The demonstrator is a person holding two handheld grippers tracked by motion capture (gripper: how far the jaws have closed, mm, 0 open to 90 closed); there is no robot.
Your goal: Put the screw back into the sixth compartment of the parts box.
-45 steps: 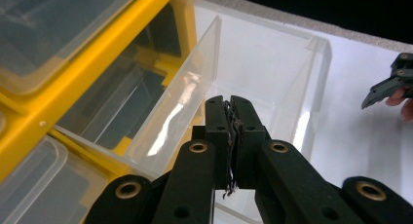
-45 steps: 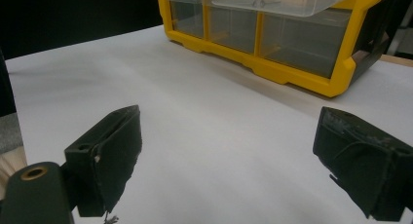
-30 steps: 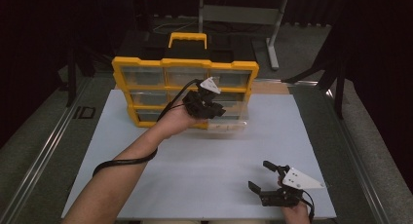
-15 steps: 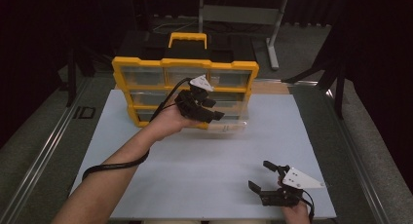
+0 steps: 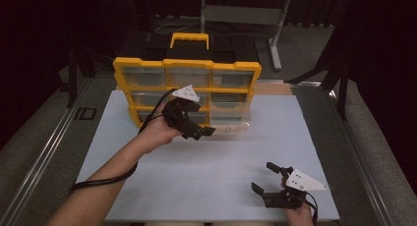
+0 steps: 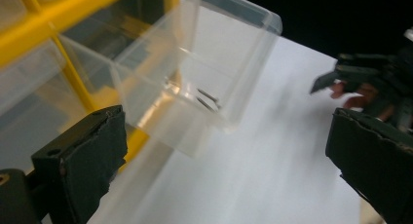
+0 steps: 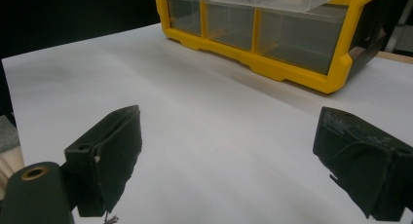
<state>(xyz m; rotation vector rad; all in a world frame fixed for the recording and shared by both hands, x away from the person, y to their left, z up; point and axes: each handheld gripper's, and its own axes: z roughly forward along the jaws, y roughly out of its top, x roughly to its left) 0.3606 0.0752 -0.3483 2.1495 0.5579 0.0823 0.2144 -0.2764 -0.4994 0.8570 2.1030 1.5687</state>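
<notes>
While open, drawer [image 6: 195, 73] overhanging sheet [image 6: 272, 151]

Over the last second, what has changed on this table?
The left gripper has backed slightly away from the yellow drawer box, jaws open, leaving the clear drawer pulled out, with a few small dark pieces inside it. The right gripper has stayed open near the front edge of the white table, and the box has not moved.
</notes>
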